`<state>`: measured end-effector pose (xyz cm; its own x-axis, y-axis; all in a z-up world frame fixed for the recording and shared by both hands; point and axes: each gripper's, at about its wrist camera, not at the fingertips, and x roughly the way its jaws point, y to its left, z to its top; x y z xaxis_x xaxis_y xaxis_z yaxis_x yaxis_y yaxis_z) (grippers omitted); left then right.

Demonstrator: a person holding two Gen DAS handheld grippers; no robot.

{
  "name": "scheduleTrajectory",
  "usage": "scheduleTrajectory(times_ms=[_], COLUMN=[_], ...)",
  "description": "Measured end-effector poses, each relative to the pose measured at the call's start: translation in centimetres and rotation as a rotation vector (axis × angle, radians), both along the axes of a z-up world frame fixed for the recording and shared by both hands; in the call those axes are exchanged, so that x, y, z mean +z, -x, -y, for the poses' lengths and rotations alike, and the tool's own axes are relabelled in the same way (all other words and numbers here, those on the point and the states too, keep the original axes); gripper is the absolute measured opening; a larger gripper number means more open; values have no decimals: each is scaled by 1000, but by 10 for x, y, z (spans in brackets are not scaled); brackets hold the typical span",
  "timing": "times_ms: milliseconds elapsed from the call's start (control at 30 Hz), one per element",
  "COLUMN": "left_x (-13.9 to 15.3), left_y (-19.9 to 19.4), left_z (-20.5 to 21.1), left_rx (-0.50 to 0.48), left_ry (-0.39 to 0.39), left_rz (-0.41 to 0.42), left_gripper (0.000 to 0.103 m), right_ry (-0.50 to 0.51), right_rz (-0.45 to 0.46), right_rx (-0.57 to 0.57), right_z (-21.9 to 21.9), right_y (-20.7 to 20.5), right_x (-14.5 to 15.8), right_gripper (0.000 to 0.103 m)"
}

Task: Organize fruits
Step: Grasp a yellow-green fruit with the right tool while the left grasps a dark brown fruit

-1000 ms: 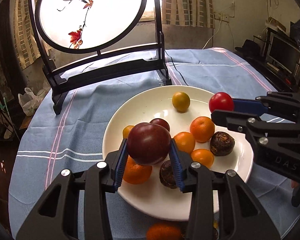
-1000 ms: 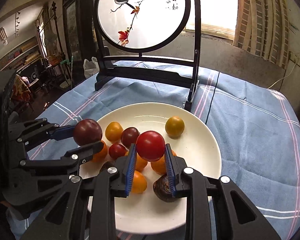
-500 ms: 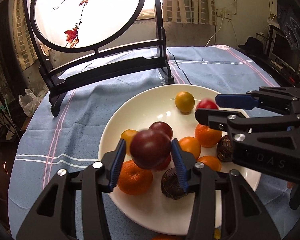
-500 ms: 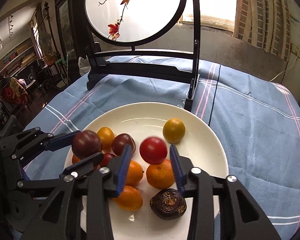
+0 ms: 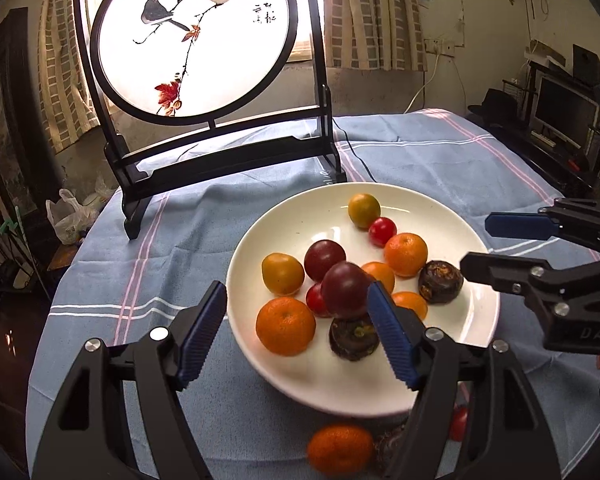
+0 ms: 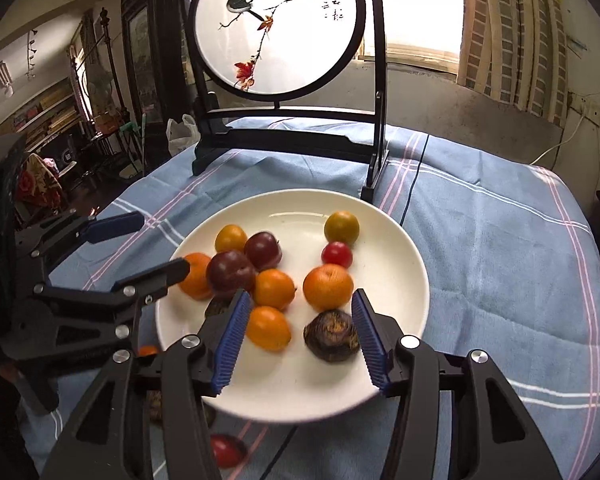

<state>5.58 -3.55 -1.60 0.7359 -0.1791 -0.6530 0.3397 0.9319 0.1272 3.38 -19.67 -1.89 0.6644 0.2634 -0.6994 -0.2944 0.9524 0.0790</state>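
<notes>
A white plate (image 5: pixel 244 264) (image 6: pixel 404 304) on the blue cloth holds several mandarins, tomatoes and plums. The dark plum (image 5: pixel 345 290) (image 6: pixel 230 274) lies on top of the pile, just beside the right pad of my left gripper (image 5: pixel 296 336) (image 6: pixel 158 245). That gripper's jaws are opening and no pad presses the plum. The small red tomato (image 5: pixel 382 231) (image 6: pixel 337 255) rests on the plate next to a yellow-green fruit (image 6: pixel 342 227). My right gripper (image 6: pixel 300 340) (image 5: pixel 476 246) hovers over the plate's near side with its jaws opening and nothing between them.
A black-framed round bird screen (image 5: pixel 196 40) (image 6: pixel 280 28) stands behind the plate. Loose on the cloth in front lie a mandarin (image 5: pixel 340 448) and a red tomato (image 5: pixel 458 422) (image 6: pixel 226 450). A black cable (image 5: pixel 356 160) runs off the table's far side.
Both grippers opened: the left let the dark plum drop onto the pile, the right let the red tomato fall onto the plate. Both pulled back towards the near rim.
</notes>
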Motion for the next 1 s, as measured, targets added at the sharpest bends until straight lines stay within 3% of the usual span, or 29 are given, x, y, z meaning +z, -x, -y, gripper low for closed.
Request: scheduleTrajectory(times_ms=[167,400,500,567,800,1000], left_x=[-2,-9,-15,-20,-35,-51], left_y=[34,79,93,100,108,90], left_z=[-17,-25,-24,-19,8,24], left_rx=[-37,-108,-147,-172,-271,-279], left_ry=[-4,-28,-41,-55,-104,-147], left_rz=[-7,-19,-30,-37,-47,-84], left_gripper=[71,72,72,72,73,54], right_ry=[30,97,131,153,143,115], right_rz=[-27,-134,-162,-174,-139,-147], right_rx=[75,177,200,202,184,163], right_z=[2,-15,-23,-26,-16,-6], right_y=[61,119,127,126,130,128], right_x=[-10,-51,-65,-72,-61,-60], right_gripper=[55,54,48,28,28,28])
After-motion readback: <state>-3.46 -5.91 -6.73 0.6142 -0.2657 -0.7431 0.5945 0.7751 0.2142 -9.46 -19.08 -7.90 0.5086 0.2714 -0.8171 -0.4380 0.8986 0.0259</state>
